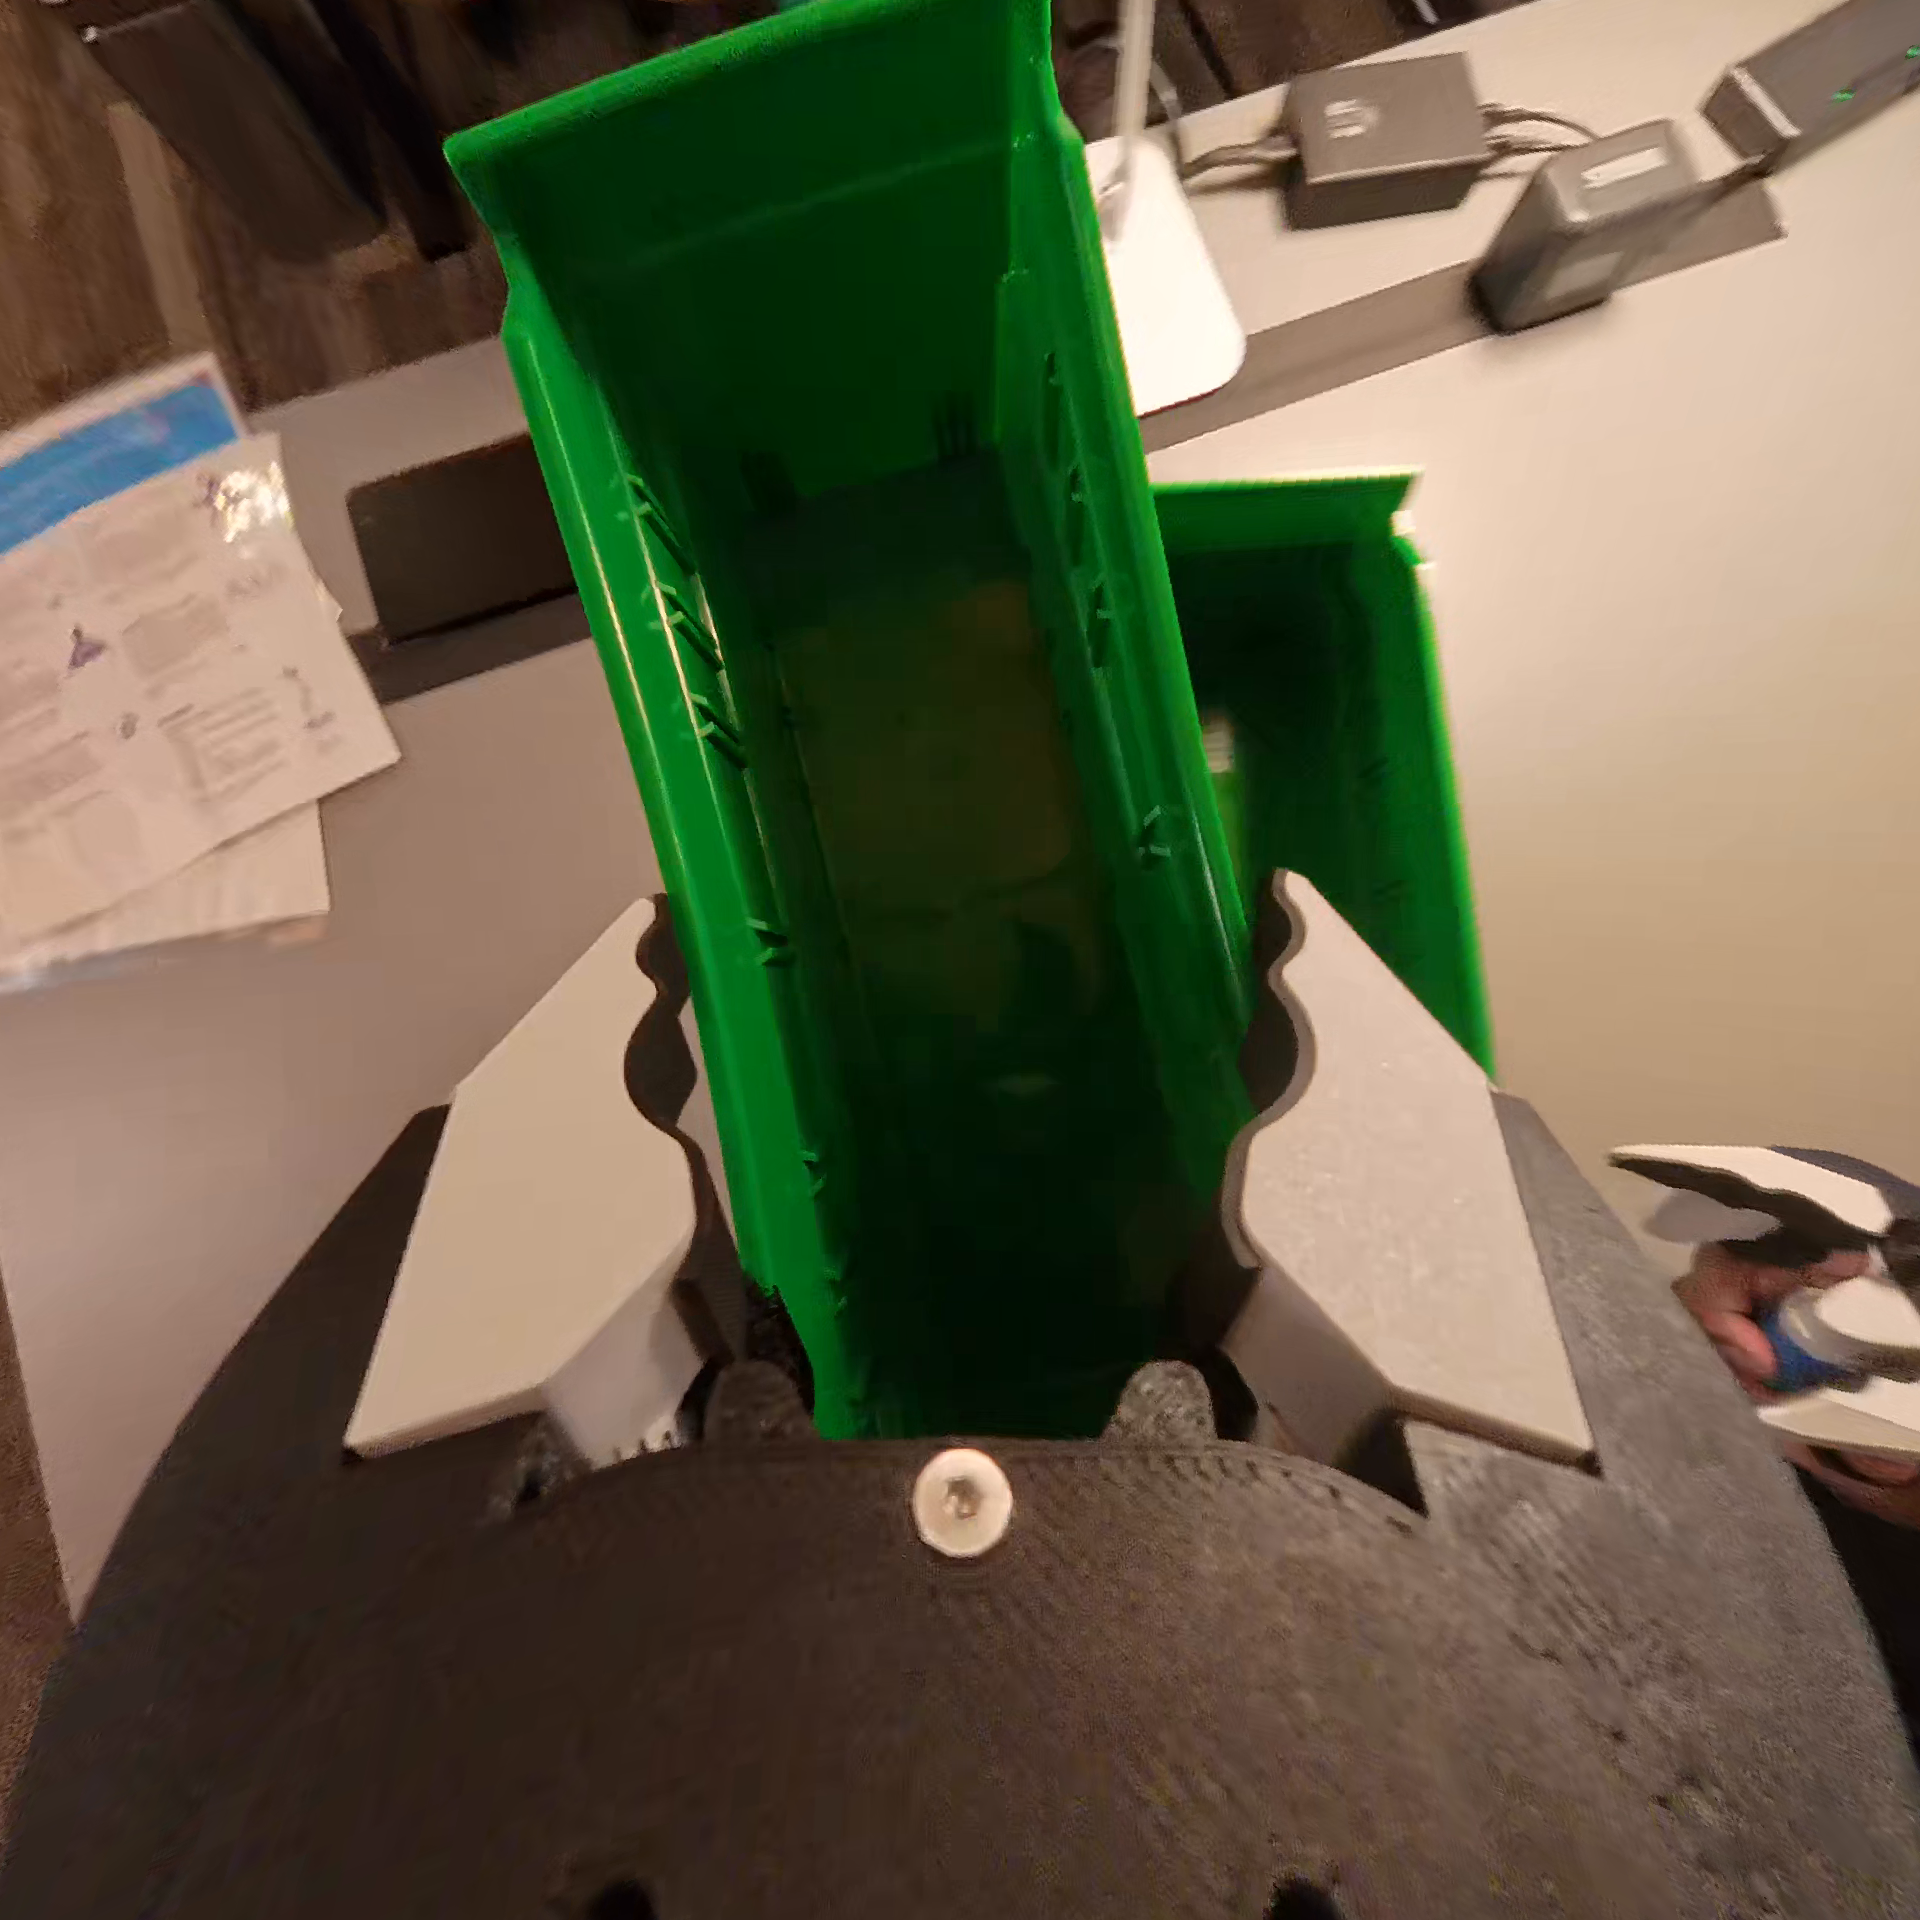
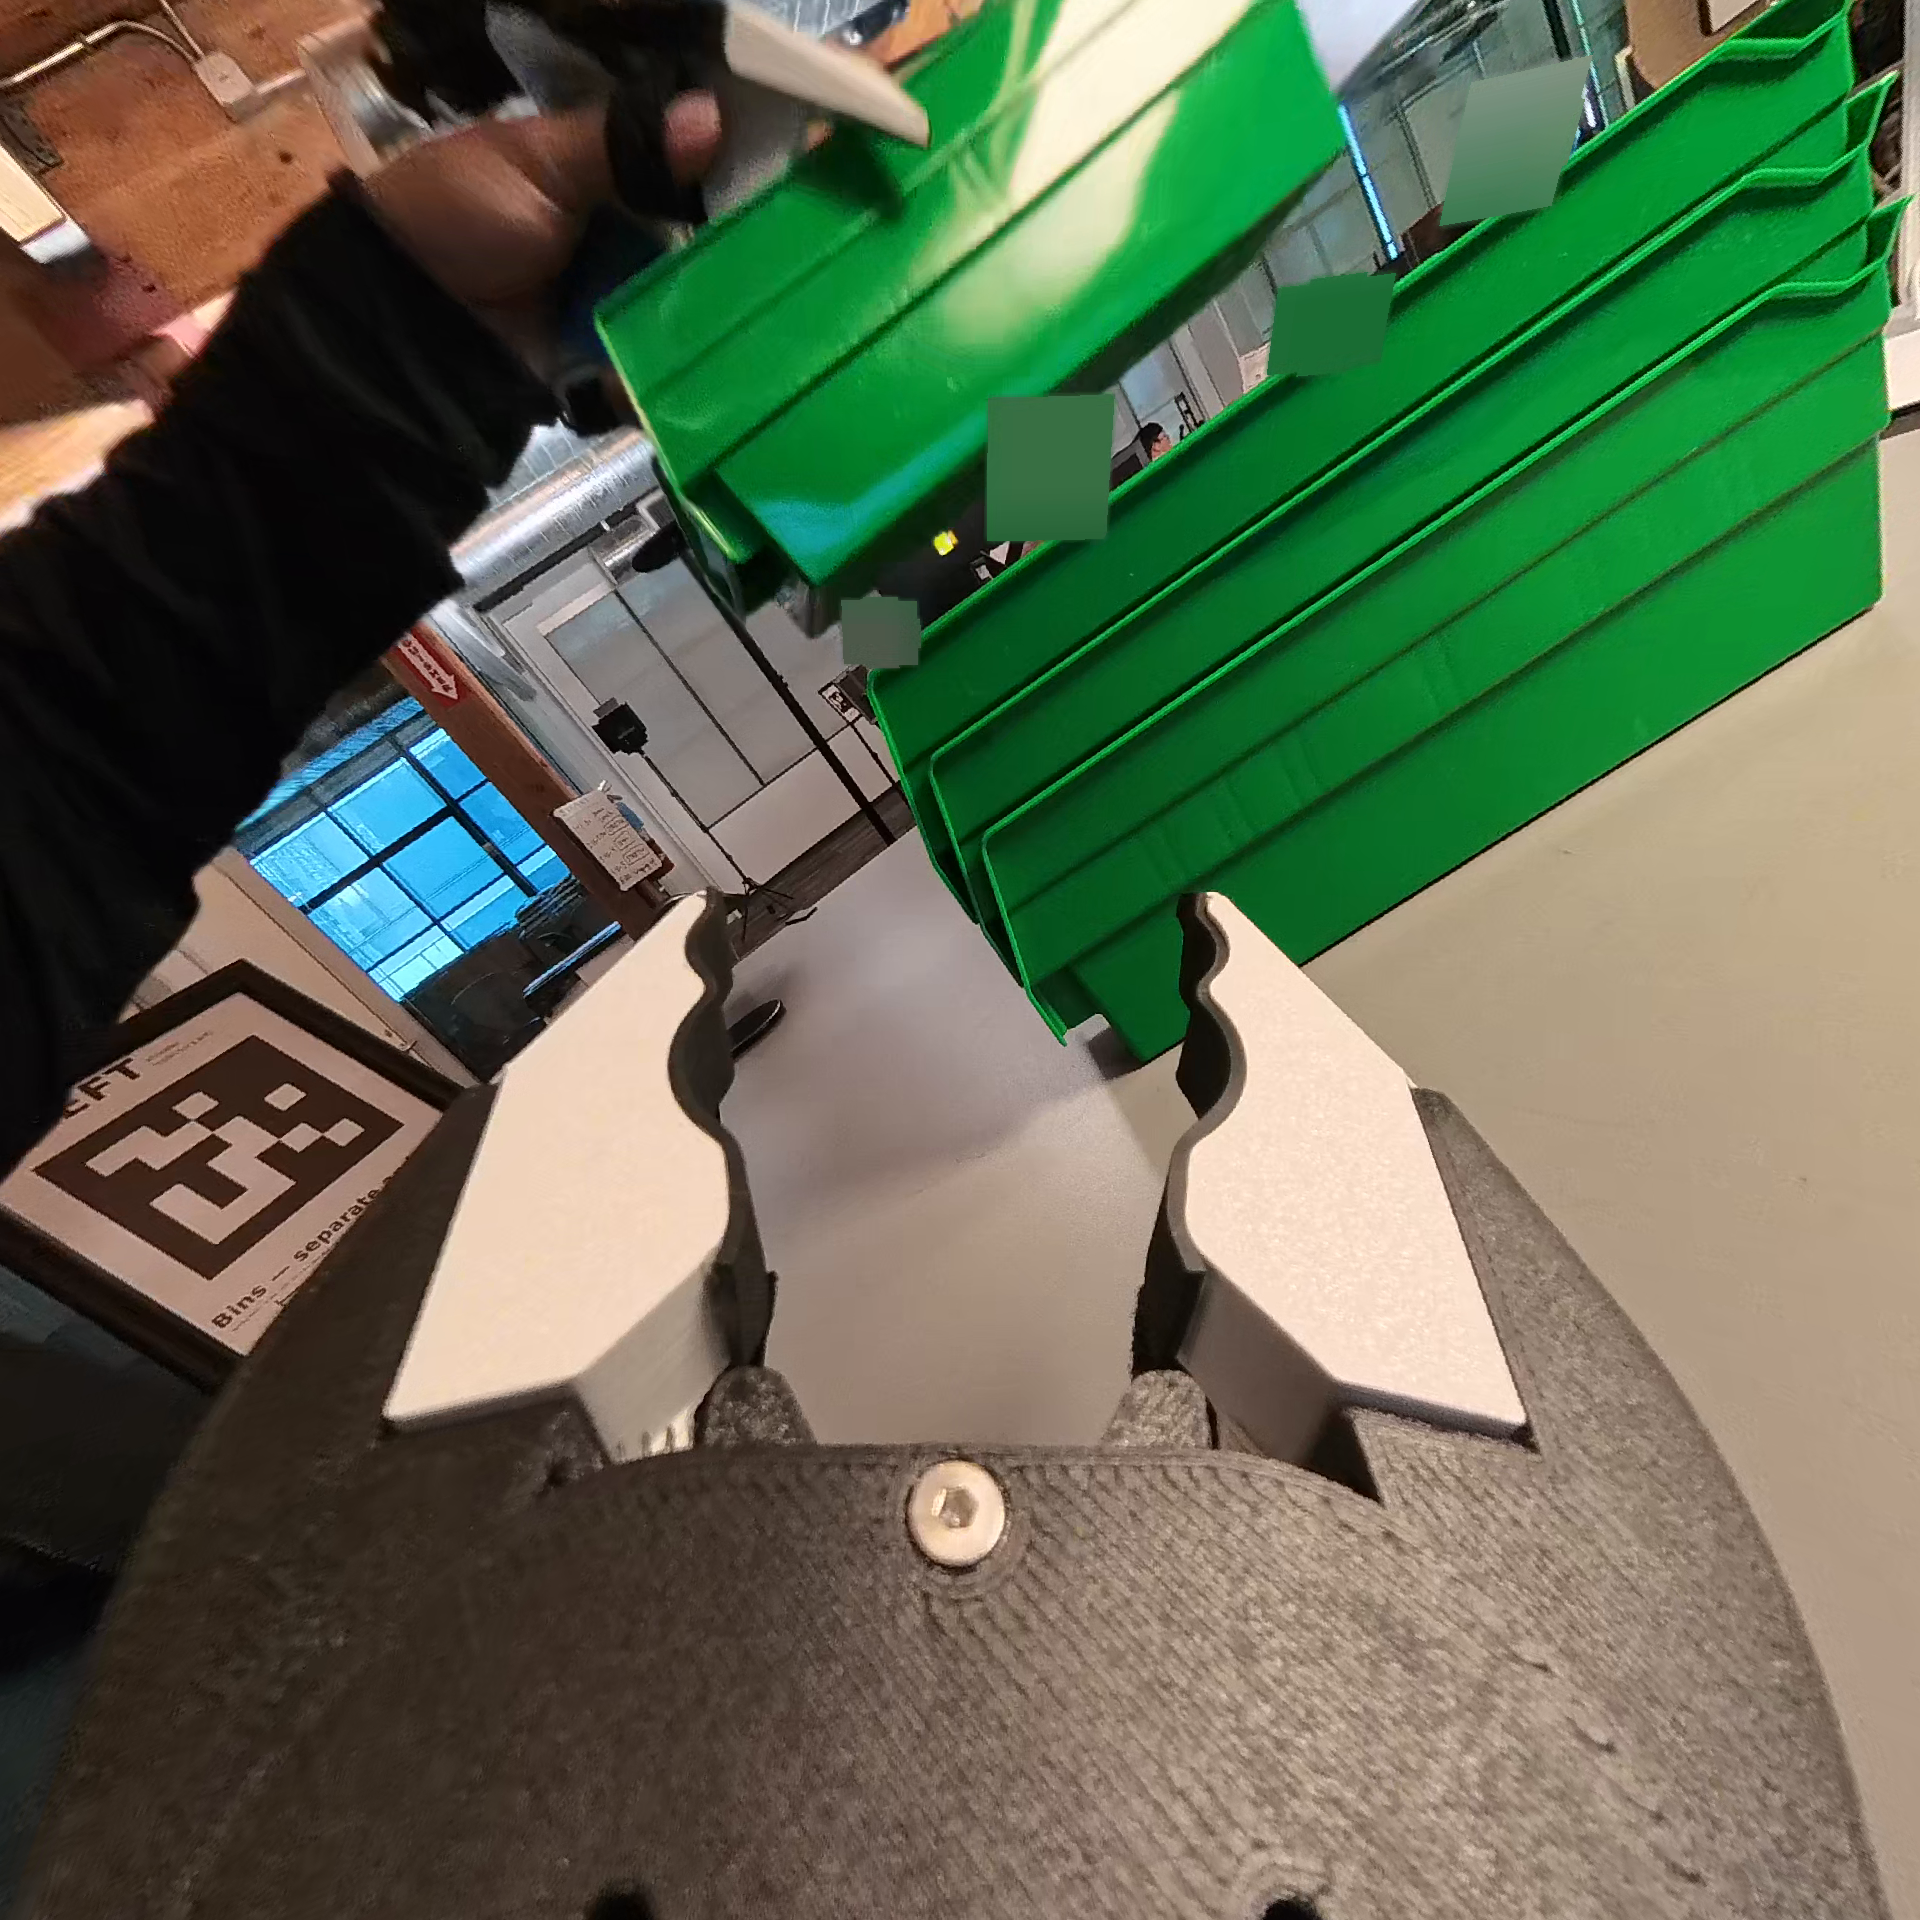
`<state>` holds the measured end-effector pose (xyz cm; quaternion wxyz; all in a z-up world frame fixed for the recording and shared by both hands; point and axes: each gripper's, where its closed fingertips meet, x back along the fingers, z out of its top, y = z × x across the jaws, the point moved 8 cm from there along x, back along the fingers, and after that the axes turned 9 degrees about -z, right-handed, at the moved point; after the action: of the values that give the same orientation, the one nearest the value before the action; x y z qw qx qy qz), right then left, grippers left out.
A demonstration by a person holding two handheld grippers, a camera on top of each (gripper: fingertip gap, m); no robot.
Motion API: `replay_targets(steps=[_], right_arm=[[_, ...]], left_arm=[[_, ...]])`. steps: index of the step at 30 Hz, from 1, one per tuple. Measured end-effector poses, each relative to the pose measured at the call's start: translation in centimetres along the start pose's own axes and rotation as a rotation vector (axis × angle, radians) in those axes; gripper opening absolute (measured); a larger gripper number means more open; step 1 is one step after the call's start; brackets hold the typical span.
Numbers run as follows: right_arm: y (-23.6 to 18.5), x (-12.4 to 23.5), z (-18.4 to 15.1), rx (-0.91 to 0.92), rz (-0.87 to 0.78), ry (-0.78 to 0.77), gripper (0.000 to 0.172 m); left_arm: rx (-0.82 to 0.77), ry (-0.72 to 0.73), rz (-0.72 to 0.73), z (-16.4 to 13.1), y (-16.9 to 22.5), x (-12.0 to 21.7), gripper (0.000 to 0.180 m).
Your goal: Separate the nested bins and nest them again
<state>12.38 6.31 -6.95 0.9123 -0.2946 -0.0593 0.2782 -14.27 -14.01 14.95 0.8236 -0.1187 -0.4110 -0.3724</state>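
My left hand-held gripper (image 1: 961, 987) is clamped across a single green bin (image 1: 831, 436), both pads against its long side walls. The bin runs lengthwise between the fingers, open side toward the camera. In the right wrist view that bin (image 2: 966, 281) hangs in the air, tilted, clear of the bench (image 2: 1610, 1039) and apart from the stack.

The stack of nested green bins (image 2: 1455, 644) stands on the bench. I count at least three rims stepped one inside another. From the left wrist view only part of it (image 1: 1340, 727) shows, behind and to the right of the lifted bin.

My right hand-held gripper (image 2: 951, 987) has its jaws wide with only bench surface between them. Its right fingertip (image 2: 1210, 966) overlaps the stack's near lower corner in the view; I cannot tell whether it touches.

Papers (image 1: 156, 675) lie on the bench to the left, and grey boxes with cables (image 1: 1392, 135) sit at the far edge.
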Motion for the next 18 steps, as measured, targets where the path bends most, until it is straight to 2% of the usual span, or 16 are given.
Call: replay_targets(steps=[5,9,13,18], right_arm=[[0.0,0.0,0.0,0.003,-0.002,-0.002,0.087],[0.0,-0.1,-0.1,0.002,-0.006,-0.005,0.087],[0.0,-0.1,-0.1,0.002,-0.009,-0.01,0.087],[0.0,-0.2,-0.1,0.003,-0.011,-0.017,0.088]], left_arm=[[0.135,-0.024,0.039,-5.5,-7.3,-2.3,0.107],[0.194,-0.082,0.083,-10.4,-11.7,-4.9,0.109],[0.181,-0.141,0.117,-14.1,-14.4,-6.6,0.109],[0.174,-0.136,0.136,-16.6,-15.9,-7.7,0.115]])
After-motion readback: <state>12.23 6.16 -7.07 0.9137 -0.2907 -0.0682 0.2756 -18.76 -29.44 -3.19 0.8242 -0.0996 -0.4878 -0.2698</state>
